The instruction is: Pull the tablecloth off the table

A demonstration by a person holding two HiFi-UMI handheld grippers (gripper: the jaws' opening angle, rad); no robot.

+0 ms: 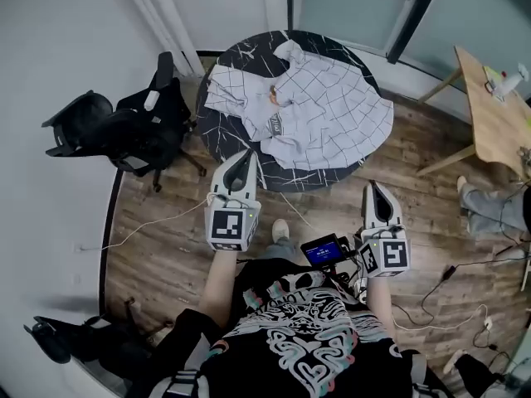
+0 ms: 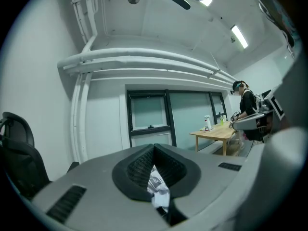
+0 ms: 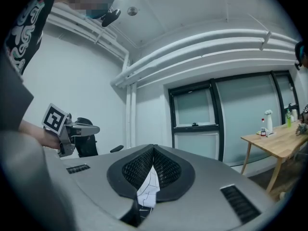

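Counting gives one tablecloth (image 1: 332,114), one round dark table (image 1: 217,131), two grippers and one black chair (image 1: 133,127). The left gripper (image 1: 246,156) and right gripper (image 1: 371,187) are each clenched on a white checked fold of the tablecloth. It lies rumpled on the table, its long axis running from the far-left edge toward the near-right edge, with its hem spilling over the near edge.
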